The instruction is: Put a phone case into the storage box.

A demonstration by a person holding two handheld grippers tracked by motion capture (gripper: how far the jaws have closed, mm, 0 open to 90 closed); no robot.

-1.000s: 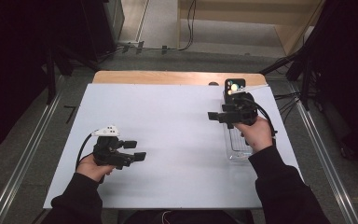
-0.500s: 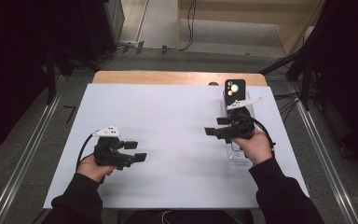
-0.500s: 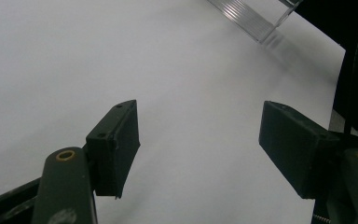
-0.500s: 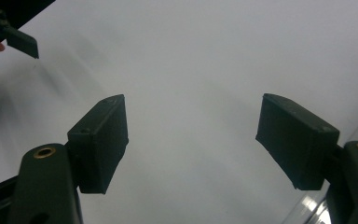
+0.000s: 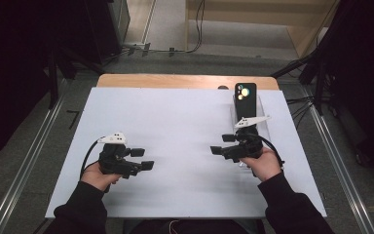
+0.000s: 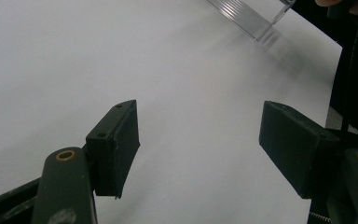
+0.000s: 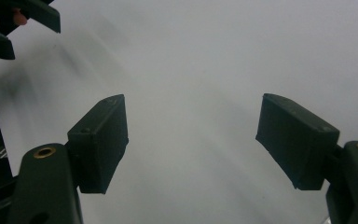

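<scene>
High view: I read no brand or writing on the black rectangular phone point(image 5: 245, 93), which leans upright in a clear ribbed plastic stand point(image 5: 263, 113) at the far right of the smooth matte white table sheet point(image 5: 175, 122). My right gripper point(image 5: 218, 145) hangs just beside the stand, released, as is my left gripper point(image 5: 141, 159).

Clear stand point(image 5: 263, 109): near end hidden behind right gripper point(image 5: 222, 145) and hand in high view; cut off by the top edge in left gripper view, one ribbed corner point(image 6: 254, 21) seen. Phone point(image 5: 245, 93): lower part hidden by the gripper's plate; markings on it too small to be read. Left gripper point(image 7: 9, 28) cut off at the corner of right gripper view, blurred.
</scene>
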